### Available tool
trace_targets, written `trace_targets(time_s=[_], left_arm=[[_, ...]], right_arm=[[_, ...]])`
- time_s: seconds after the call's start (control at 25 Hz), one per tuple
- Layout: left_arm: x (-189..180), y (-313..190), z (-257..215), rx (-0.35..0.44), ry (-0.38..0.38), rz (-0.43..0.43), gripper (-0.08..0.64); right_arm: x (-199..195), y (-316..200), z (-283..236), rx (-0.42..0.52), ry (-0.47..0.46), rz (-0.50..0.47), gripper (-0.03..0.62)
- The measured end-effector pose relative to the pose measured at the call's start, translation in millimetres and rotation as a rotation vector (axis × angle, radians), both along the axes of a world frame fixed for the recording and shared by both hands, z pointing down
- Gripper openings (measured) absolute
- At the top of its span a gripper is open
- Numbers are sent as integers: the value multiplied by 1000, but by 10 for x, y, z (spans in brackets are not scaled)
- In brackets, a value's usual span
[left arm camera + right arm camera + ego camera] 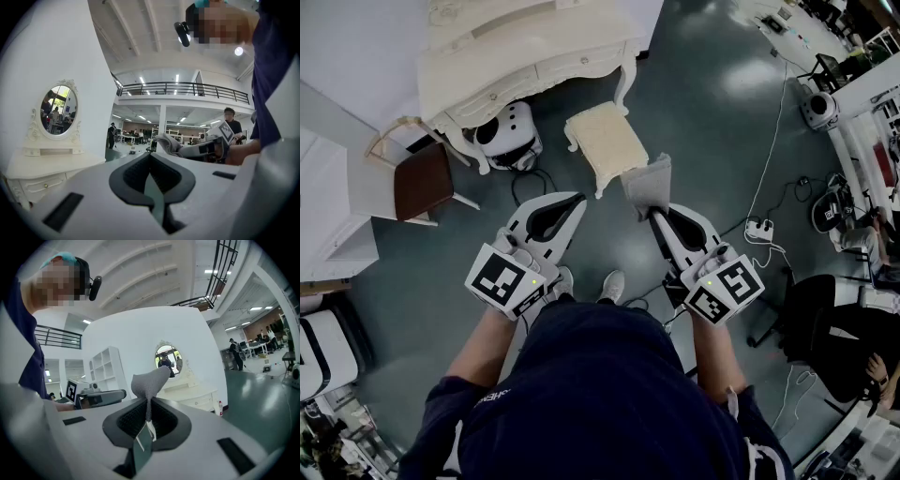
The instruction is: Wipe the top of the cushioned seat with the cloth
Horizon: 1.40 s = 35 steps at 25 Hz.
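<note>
The cushioned seat (605,141) is a cream stool with curved legs, standing on the dark floor ahead of me. My right gripper (654,216) is shut on a grey cloth (649,185), which sticks up from the jaws just right of the stool's near corner. In the right gripper view the cloth (149,383) rises as a folded flap from the closed jaws of the right gripper (149,405). My left gripper (578,200) is held level beside it, short of the stool, shut with nothing in it. In its own view the left gripper (150,158) shows its jaws meeting.
A cream vanity table (525,56) with an oval mirror (58,110) stands behind the stool, with a round white device (508,131) under it. A brown-seated chair (422,178) is at left. Cables and a power strip (759,228) lie at right, near a seated person (853,328).
</note>
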<state>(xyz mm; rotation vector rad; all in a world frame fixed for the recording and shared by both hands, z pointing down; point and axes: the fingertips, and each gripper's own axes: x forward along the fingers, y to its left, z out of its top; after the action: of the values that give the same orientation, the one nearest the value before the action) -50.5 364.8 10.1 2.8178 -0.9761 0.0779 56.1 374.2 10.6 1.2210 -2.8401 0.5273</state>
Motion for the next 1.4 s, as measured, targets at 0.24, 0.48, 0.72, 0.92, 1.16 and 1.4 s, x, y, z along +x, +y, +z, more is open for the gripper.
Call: trace_targets(time_s=[0.24,0.48,0.72,0.92,1.16,1.4], left_arm=[[7,39,-12,-1,-1,0,8],[27,82,-25,-1,-2,5,8],[77,67,7,0,-15,4,8],[278,157,-7,6,-22,-30,8],[533,264,28,6,-24,-85,8],[741,299,32,11,-37,-105,8]], right_arm=[[-3,43,-19,3,0,0,40],[23,93,-29,2,-3,6,40],[99,60,-60,21,-34,22,40],[329,152,-50,28,-39,-3,40],[649,229,6,22,-41,-45,40],[908,228,23,26,-48,-58,40]])
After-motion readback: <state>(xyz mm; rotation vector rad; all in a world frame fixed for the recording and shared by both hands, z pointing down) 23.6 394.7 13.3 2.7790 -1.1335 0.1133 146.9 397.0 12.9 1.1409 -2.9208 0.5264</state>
